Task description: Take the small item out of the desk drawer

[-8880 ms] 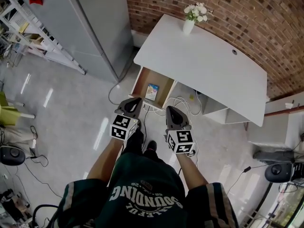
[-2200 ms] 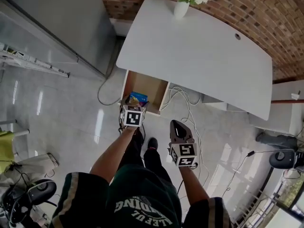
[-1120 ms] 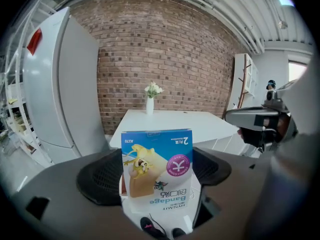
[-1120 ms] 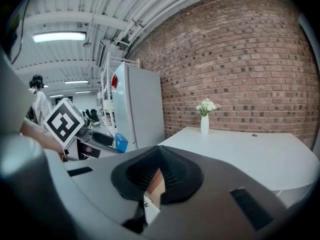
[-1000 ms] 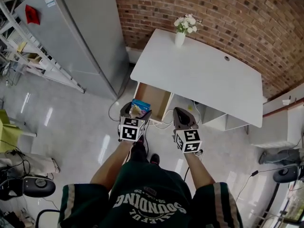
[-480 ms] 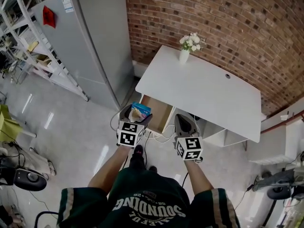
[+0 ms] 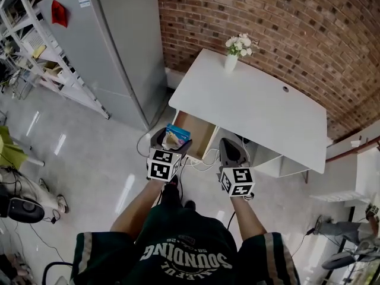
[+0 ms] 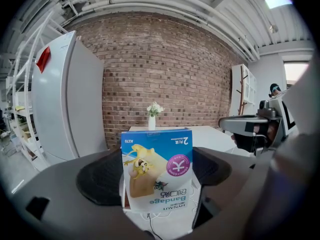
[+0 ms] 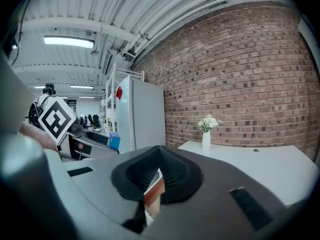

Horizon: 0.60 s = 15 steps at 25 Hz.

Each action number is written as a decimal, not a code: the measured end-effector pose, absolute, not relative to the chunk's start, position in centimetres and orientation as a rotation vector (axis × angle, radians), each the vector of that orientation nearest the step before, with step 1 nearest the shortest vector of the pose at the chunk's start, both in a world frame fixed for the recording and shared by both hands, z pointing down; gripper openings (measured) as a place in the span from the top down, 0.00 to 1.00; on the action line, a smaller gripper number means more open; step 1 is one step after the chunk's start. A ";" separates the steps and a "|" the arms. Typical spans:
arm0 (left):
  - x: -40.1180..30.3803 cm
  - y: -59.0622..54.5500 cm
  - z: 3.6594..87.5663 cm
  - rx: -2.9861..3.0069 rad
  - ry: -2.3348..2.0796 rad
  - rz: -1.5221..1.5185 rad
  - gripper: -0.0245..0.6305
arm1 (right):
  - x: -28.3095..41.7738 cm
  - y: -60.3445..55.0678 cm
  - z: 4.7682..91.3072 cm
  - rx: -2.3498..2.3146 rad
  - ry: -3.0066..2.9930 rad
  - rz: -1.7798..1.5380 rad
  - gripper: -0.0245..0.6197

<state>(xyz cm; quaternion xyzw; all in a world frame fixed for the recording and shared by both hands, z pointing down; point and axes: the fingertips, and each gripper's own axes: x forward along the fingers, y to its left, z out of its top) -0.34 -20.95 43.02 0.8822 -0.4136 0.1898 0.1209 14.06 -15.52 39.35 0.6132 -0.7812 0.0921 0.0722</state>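
Clamping a bandage box (image 8: 157, 169) in its fingers, the left gripper (image 7: 170, 140) hangs by the open drawer (image 7: 199, 133); the right gripper (image 7: 231, 145) shows fingers pressed together.

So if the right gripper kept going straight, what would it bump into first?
Probably the white desk, at its front edge just beside the open drawer. The right gripper points there and nothing shows in between, but its height is hard to judge.
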 end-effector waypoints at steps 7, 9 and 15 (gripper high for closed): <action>0.0 -20.7 43.8 2.581 -1.182 0.568 0.30 | 13.8 -15.5 39.7 1.850 -2.342 0.282 0.93; -0.1 -20.8 43.9 2.582 -1.178 0.569 0.30 | 13.6 -15.6 39.9 1.847 -2.340 0.284 0.93; -0.7 -21.1 44.6 2.566 -1.173 0.576 0.30 | 12.8 -16.0 40.4 1.824 -2.334 0.274 0.93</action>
